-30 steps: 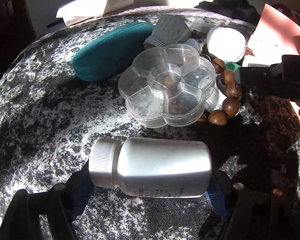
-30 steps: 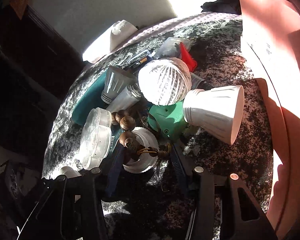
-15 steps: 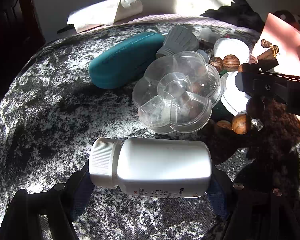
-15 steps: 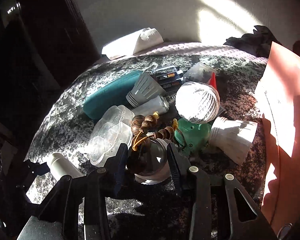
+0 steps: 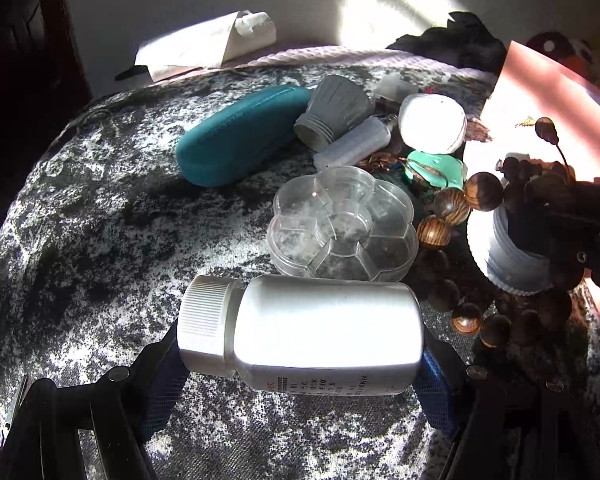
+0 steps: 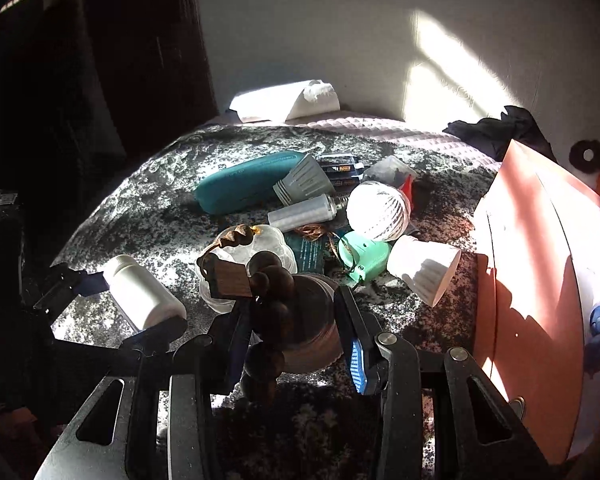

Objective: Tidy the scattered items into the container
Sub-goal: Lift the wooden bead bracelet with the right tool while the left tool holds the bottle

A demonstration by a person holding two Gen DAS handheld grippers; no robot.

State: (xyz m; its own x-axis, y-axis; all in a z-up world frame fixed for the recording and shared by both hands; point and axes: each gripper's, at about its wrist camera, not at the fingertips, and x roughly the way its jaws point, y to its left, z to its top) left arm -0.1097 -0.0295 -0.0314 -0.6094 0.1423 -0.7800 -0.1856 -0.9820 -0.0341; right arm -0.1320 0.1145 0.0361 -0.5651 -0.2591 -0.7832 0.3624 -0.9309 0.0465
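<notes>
My left gripper (image 5: pixel 300 344) is shut on a silver bottle (image 5: pixel 328 332) with a white ribbed cap, held sideways above the mottled grey cloth (image 5: pixel 100 240). In the right wrist view the bottle (image 6: pixel 140 300) and left gripper (image 6: pixel 136 304) sit at the lower left. My right gripper (image 6: pixel 296 320) is shut on a white ribbed cup (image 5: pixel 512 256), with a wooden bead bracelet (image 6: pixel 268 280) draped over it and hanging down. From the left wrist view the right gripper (image 5: pixel 572 220) hovers at the right, the bracelet (image 5: pixel 484 196) dangling. A salmon-pink box (image 6: pixel 532 280) stands to the right.
A teal glasses case (image 5: pixel 240 136), a clear flower-shaped box (image 5: pixel 340 224), a grey lamp base (image 5: pixel 336 112), a tube bulb (image 5: pixel 352 148), a white ball (image 6: pixel 380 210), a green tool (image 6: pixel 364 260) and a white ribbed cone (image 6: pixel 424 272) lie clustered mid-cloth. Tissues (image 5: pixel 208 44) and dark cloth (image 5: pixel 452 40) lie behind.
My right gripper closed on the ribbed cup with the bracelet and lifted both off the pile. The left gripper kept the bottle and drew back a little.
</notes>
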